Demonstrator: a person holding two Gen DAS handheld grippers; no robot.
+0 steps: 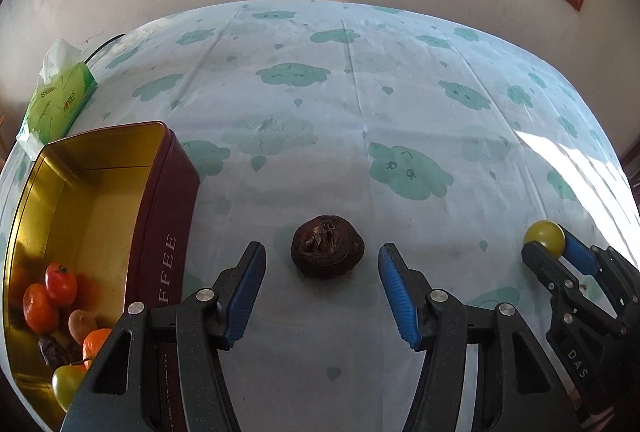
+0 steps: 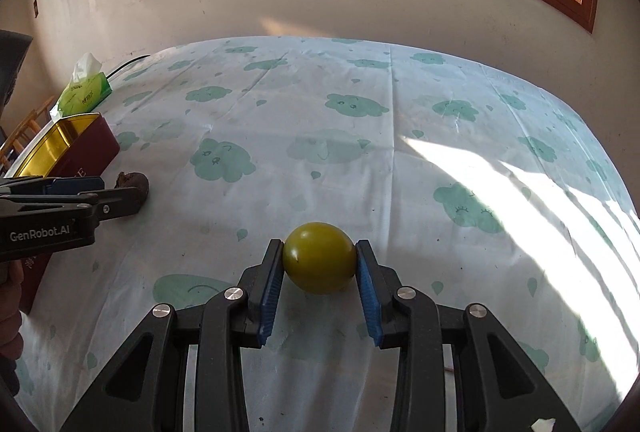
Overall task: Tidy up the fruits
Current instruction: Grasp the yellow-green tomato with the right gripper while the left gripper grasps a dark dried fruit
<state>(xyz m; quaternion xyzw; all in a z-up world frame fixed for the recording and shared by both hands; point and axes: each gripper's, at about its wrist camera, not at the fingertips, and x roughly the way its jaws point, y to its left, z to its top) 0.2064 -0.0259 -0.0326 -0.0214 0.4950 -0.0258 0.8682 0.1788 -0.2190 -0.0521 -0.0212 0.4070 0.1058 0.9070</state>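
Observation:
A dark brown, wrinkled round fruit (image 1: 327, 247) lies on the cloud-print cloth. My left gripper (image 1: 322, 252) is open, with one fingertip on each side of the fruit and a gap to both blue pads. From the right wrist view the left gripper (image 2: 120, 190) shows at the left edge, partly hiding the brown fruit (image 2: 134, 180). My right gripper (image 2: 319, 246) is shut on a yellow-green round fruit (image 2: 319, 262), which its two pads hold just above the cloth. In the left wrist view the right gripper (image 1: 550, 246) and its yellow-green fruit (image 1: 544, 234) are at the far right.
A dark red coffee tin (image 1: 168, 216) with a gold inside stands at the left and holds several fruits, among them a red tomato (image 1: 60, 283) and an orange one (image 1: 39, 308). Behind it lies a green tissue pack (image 1: 60, 96). A wall with a wooden-framed window is behind the table.

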